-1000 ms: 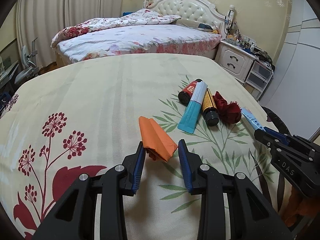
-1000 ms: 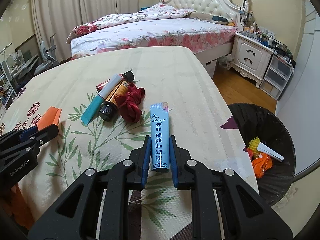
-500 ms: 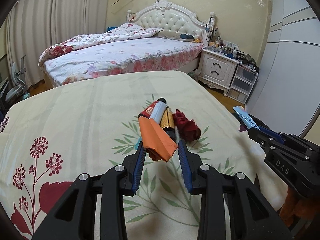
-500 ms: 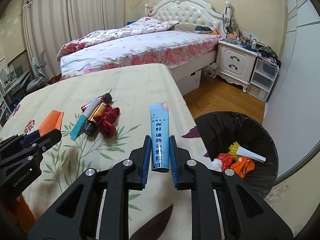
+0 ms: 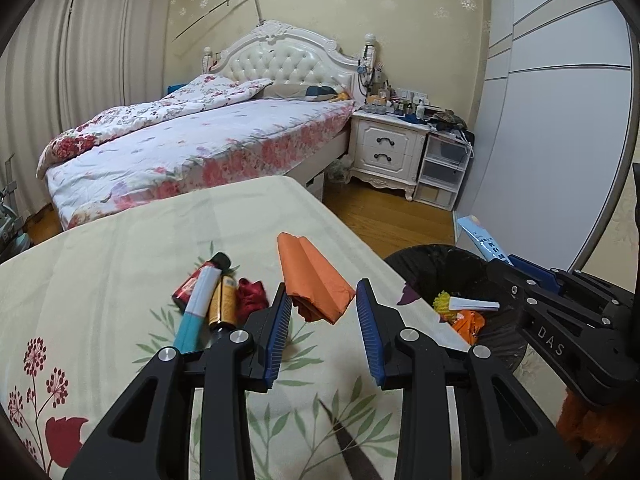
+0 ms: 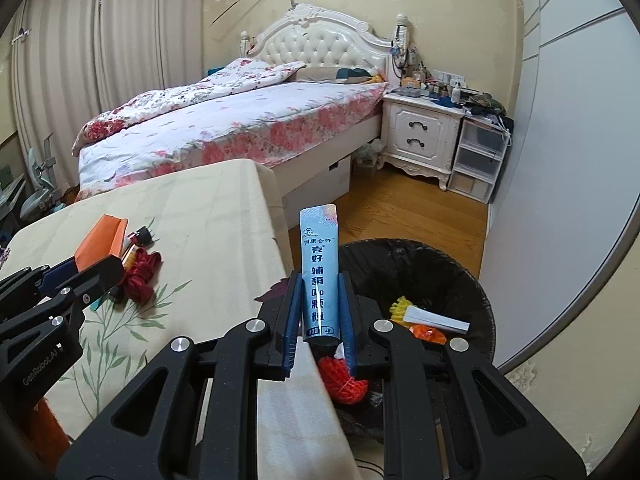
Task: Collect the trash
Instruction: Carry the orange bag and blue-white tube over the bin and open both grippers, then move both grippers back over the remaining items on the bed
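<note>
My left gripper is shut on a folded orange paper and holds it above the table near its right edge. My right gripper is shut on a light blue sachet and holds it upright over the near rim of the black trash bin. The bin holds yellow, white, orange and red trash. On the table lie a teal-white tube, a gold bottle, a red tube and a dark red cloth scrap.
The table has a cream floral cloth; its right edge borders the bin. Behind are a bed, a white nightstand, plastic drawers and a wardrobe wall on the right. Wooden floor lies between.
Both grippers have moved right and up with their loads. The sachet has gone from over the table to over the bin. The orange paper has been carried toward the table's right edge.
</note>
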`<state>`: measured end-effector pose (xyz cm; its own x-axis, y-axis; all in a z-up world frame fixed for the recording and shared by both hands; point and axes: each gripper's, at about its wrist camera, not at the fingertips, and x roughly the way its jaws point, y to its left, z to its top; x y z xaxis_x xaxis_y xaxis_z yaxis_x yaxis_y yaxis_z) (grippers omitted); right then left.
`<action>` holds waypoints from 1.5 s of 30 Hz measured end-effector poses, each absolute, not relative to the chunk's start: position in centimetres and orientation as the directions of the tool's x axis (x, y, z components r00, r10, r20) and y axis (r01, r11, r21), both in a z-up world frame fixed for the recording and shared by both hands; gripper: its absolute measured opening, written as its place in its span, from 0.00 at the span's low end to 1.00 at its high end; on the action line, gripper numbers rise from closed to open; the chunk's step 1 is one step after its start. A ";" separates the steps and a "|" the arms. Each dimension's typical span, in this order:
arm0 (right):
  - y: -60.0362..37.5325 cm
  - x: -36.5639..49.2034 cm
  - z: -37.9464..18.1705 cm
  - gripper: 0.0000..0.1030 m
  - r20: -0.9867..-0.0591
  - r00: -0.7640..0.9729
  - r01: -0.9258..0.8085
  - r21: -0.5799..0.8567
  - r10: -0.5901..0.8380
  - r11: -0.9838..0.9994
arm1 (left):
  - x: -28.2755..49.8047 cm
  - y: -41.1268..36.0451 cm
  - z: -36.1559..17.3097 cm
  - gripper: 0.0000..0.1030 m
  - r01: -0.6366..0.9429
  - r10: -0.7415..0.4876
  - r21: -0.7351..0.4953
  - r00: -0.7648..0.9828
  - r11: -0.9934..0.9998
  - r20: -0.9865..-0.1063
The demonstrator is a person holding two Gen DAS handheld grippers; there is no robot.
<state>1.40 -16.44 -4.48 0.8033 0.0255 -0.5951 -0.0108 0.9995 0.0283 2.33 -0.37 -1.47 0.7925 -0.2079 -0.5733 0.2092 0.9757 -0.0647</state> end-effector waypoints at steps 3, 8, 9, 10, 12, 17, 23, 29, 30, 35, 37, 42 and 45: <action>-17.6 1.8 -4.6 0.17 -0.588 0.809 0.023 0.026 -0.004 0.999 | 3.2 -1.7 -1.2 0.33 0.235 -0.230 -0.064 0.793 0.970 -0.564; -19.3 2.4 -4.8 0.18 -0.574 0.818 0.065 0.024 -0.039 0.998 | 4.7 -3.9 -1.4 0.33 0.267 -0.251 -0.055 0.790 0.962 -0.559; -19.5 2.6 -4.9 0.18 -0.574 0.817 0.072 0.023 -0.046 0.997 | 5.1 -4.3 -1.5 0.33 0.273 -0.257 -0.056 0.787 0.960 -0.561; -19.8 2.8 -5.1 0.18 -0.575 0.817 0.078 0.025 -0.050 0.997 | 5.4 -4.7 -1.6 0.33 0.279 -0.261 -0.056 0.785 0.959 -0.562; -20.2 3.1 -5.3 0.18 -0.574 0.817 0.083 0.028 -0.052 0.996 | 6.1 -5.6 -1.8 0.33 0.293 -0.269 -0.051 0.778 0.955 -0.567; -21.1 3.8 -5.9 0.18 -0.576 0.814 0.114 0.038 -0.071 0.993 | 7.4 -7.5 -2.5 0.33 0.326 -0.287 -0.038 0.763 0.945 -0.579; -22.8 4.8 -6.5 0.18 -0.586 0.805 0.153 0.064 -0.087 0.986 | 8.7 -9.5 -3.2 0.33 0.354 -0.299 -0.023 0.751 0.935 -0.590; -24.0 5.1 -6.9 0.18 -0.594 0.799 0.170 0.073 -0.095 0.983 | 9.7 -10.7 -4.1 0.33 0.368 -0.296 -0.008 0.732 0.930 -0.613; -24.0 5.1 -7.0 0.18 -0.594 0.799 0.172 0.073 -0.096 0.982 | 9.8 -10.9 -4.3 0.33 0.371 -0.294 -0.004 0.730 0.929 -0.617; -24.2 5.5 -7.4 0.18 -0.605 0.791 0.169 0.075 -0.090 0.983 | 10.5 -11.7 -4.7 0.34 0.378 -0.287 0.012 0.722 0.926 -0.629; -24.3 5.5 -7.5 0.22 -0.602 0.791 0.187 0.066 -0.110 0.980 | 10.7 -11.8 -4.9 0.38 0.370 -0.272 0.021 0.720 0.929 -0.638; -24.8 5.5 -7.4 0.38 -0.597 0.792 0.212 0.067 -0.131 0.975 | 10.8 -11.5 -4.9 0.59 0.347 -0.258 0.017 0.727 0.938 -0.637; -25.0 5.4 -7.3 0.42 -0.597 0.790 0.226 0.067 -0.143 0.972 | 10.7 -11.1 -4.9 0.65 0.332 -0.244 0.018 0.728 0.943 -0.640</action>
<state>5.42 -25.01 -7.28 0.7898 -0.1426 -0.5965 0.2258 0.9719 0.0666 10.70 -11.11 -4.88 0.7284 -0.2445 -0.6400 0.3323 0.9430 0.0179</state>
